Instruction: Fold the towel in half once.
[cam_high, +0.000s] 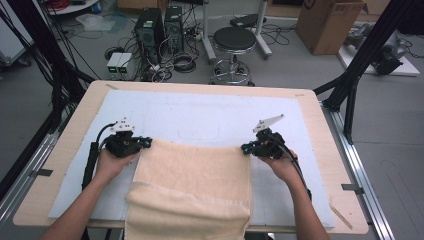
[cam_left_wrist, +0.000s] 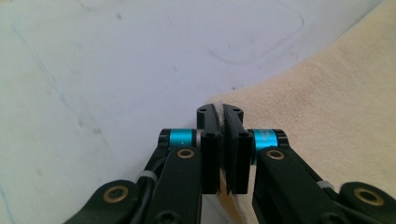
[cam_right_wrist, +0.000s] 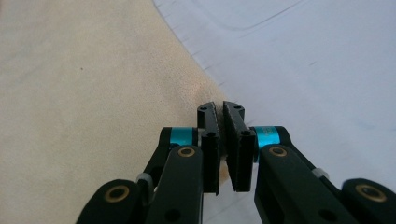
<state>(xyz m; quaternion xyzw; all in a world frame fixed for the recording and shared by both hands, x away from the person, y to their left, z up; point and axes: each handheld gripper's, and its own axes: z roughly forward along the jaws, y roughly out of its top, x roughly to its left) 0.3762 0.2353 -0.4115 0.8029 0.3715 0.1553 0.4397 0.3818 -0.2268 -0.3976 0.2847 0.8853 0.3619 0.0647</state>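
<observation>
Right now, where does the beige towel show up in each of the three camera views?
High view: towel lies bottom centre, between both grippers, draping over the table's near edge.
Left gripper view: towel fills the right side, its corner pinched in the jaws.
Right gripper view: towel fills the left side, corner pinched.
Shared landmark: the pale blue mat.

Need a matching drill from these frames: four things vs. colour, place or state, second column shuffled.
1. towel
2. left gripper
3. stool
4. cardboard box

a. floor, beyond the table's far right corner
b. cream, hanging over the table's near edge
c. black round seat, floor behind the table
d. shut on the towel's far left corner

Pairs: 1-b, 2-d, 3-c, 4-a
</observation>
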